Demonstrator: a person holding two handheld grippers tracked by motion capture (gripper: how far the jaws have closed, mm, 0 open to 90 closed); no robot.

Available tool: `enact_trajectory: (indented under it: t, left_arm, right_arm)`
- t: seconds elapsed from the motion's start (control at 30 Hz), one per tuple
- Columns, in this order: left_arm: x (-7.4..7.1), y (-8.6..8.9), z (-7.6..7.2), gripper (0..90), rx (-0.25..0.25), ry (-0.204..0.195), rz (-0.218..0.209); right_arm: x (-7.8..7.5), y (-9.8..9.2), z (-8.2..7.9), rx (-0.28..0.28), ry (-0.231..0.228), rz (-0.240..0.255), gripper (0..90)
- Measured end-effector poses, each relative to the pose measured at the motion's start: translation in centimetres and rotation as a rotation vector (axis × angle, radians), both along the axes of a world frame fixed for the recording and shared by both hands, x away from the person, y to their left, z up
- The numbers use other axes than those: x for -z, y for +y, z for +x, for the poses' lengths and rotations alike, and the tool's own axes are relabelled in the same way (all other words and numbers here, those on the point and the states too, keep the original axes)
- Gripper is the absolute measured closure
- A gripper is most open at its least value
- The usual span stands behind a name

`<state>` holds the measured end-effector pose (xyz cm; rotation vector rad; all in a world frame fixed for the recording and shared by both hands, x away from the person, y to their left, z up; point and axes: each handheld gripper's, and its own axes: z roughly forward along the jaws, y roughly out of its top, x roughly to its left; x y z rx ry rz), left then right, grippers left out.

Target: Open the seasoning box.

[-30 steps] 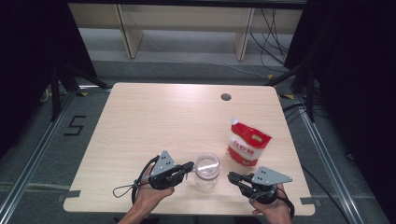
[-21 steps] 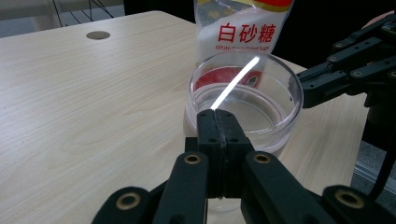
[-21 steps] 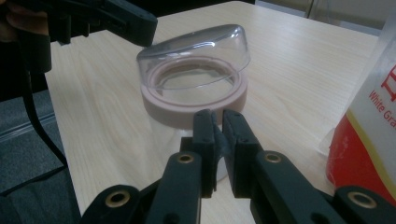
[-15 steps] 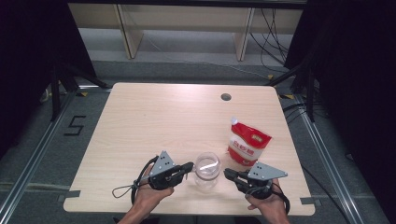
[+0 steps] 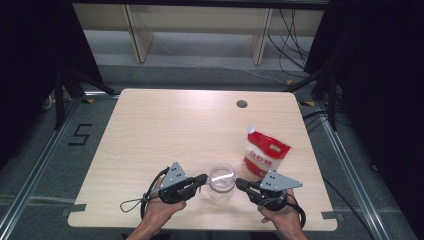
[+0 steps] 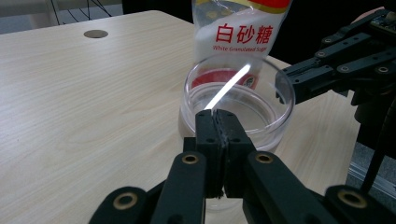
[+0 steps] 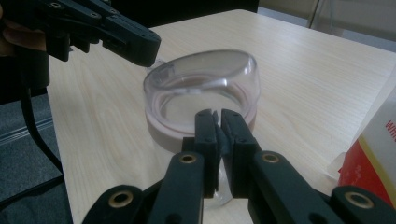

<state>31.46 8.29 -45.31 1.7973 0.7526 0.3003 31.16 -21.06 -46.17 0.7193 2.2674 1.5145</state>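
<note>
Pale wooden table (image 5: 165, 125) carries a clear jar (image 5: 221, 179) near its front edge, sugar bag (image 5: 266, 154) just behind; left gripper (image 5: 201, 179) and right gripper (image 5: 239, 183) flank it, both clenched empty; better to open each before closing on the rim.

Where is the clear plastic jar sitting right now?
In the high view the clear plastic jar stands near the table's front edge, between the left gripper and right gripper, with the red-and-white sugar bag just behind to its right.
</note>
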Motion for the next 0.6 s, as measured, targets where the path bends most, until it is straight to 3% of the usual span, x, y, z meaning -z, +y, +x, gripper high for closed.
enact_trajectory:
  t: [0.03, 0.1, 0.2, 0.27, 0.37, 0.4, 0.53, 0.6]
  left_arm:
    - [0.03, -0.07, -0.02, 86.8, 0.000, 0.010, -0.015]
    - [0.02, 0.00, 0.04, 87.2, 0.003, 0.000, -0.005]
    - [0.01, 0.18, 0.13, 88.6, -0.003, 0.004, 0.004]
    - [0.10, 0.24, 0.17, 88.8, -0.009, 0.009, 0.005]
    - [0.32, 0.63, 0.40, 88.4, -0.015, 0.011, 0.004]
    - [0.39, 0.69, 0.34, 88.0, -0.029, 0.027, -0.005]
    - [0.55, 0.74, 0.39, 87.0, -0.021, 0.027, -0.019]
    - [0.49, 0.79, 0.45, 86.7, -0.012, 0.013, -0.007]
  right_arm:
    - [-0.02, 0.07, 0.02, -0.002, 0.003, 0.002, 85.6]
    - [-0.09, 0.19, -0.10, -0.003, 0.033, -0.018, 85.8]
    - [0.01, 0.05, -0.17, 0.018, 0.033, -0.016, 85.7]
    - [0.10, -0.21, 0.14, 0.014, 0.008, -0.016, 85.7]
    - [0.15, -0.29, 0.04, 0.023, 0.048, -0.024, 85.1]
    - [0.23, -0.33, 0.23, 0.023, 0.019, -0.029, 84.8]
    - [0.28, -0.14, 0.23, 0.019, 0.040, -0.032, 84.3]
    - [0.19, 0.09, 0.38, 0.002, 0.002, -0.029, 84.1]
